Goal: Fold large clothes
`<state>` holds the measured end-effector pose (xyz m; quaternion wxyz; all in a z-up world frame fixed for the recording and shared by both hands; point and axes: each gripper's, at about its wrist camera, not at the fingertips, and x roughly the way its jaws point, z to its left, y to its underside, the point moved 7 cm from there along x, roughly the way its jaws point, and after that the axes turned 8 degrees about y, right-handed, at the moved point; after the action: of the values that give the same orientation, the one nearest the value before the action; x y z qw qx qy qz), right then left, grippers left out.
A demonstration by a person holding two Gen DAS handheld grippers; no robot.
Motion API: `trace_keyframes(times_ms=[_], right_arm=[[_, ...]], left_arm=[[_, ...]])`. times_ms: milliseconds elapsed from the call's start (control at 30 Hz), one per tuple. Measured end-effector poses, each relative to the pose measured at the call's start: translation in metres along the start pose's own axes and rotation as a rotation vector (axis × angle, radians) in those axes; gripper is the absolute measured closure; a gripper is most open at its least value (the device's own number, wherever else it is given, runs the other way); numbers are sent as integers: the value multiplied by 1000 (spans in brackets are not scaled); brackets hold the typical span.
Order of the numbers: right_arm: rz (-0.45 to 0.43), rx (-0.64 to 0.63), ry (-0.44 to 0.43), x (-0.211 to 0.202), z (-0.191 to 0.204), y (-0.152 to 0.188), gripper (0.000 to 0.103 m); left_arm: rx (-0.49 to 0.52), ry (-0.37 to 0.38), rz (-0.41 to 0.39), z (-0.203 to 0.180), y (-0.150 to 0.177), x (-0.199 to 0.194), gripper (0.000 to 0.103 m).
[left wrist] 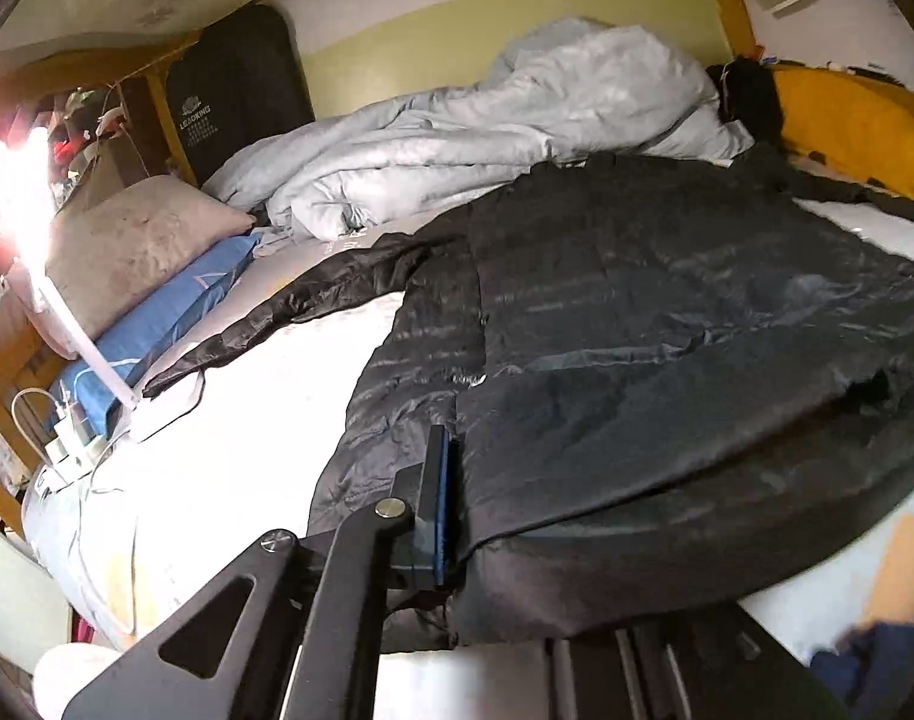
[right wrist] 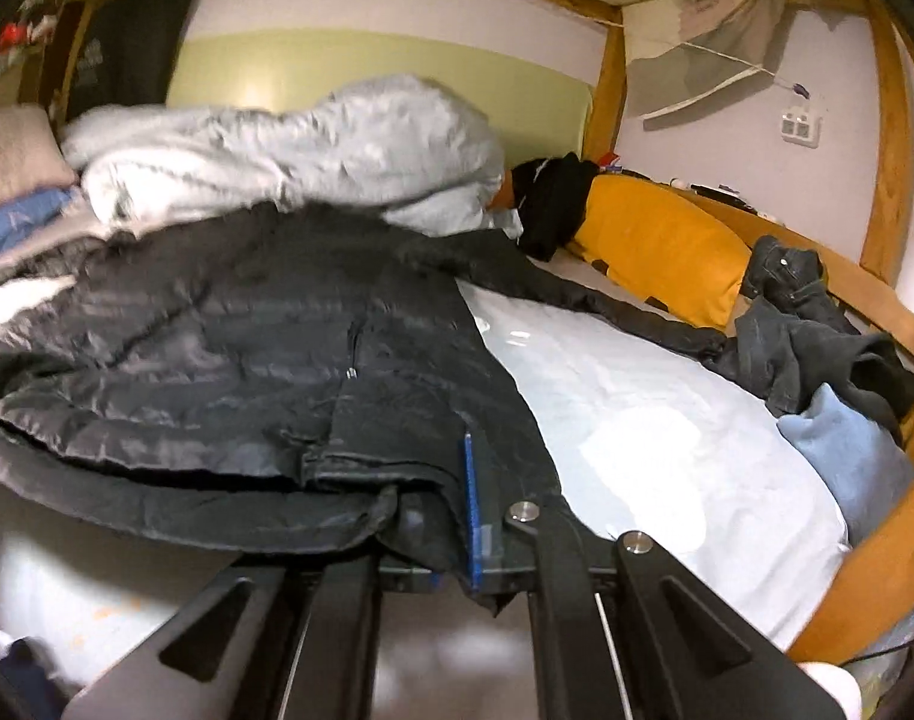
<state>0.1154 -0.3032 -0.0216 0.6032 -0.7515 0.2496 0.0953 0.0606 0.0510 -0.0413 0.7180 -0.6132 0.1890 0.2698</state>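
Gripping the near hem of the black jacket [left wrist: 667, 312], the left gripper [left wrist: 448, 504] has its jaws pinched on the fabric at the hem's left end. The right gripper [right wrist: 466, 516] pinches the same hem at its right end, jaws pressed onto the cloth. The jacket lies spread across the middle of the bed [right wrist: 637, 420], its hem raised off the sheet at both grip points and sagging between them. One sleeve [left wrist: 289, 300] runs left toward the blue pillow [left wrist: 175, 312]; the other sleeve [right wrist: 607, 300] runs right toward the yellow pillow [right wrist: 655, 240] and dark jeans [right wrist: 817, 336]. Bare sheet lies open on both sides of the jacket. A grey duvet [right wrist: 289, 150] is heaped along the far edge, touching the collar end. A wooden rail [right wrist: 865, 588] bounds the right side.
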Motion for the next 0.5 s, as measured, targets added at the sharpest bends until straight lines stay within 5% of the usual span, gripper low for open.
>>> trace_keyframes(times_ms=[267, 500], right_arm=[[-11, -21, -37, -11, -3, -21, 98], [32, -79, -27, 62, 20, -71, 98]], left_arm=[[87, 7, 72, -5, -19, 8, 91], [117, -17, 131, 11, -68, 80, 72]])
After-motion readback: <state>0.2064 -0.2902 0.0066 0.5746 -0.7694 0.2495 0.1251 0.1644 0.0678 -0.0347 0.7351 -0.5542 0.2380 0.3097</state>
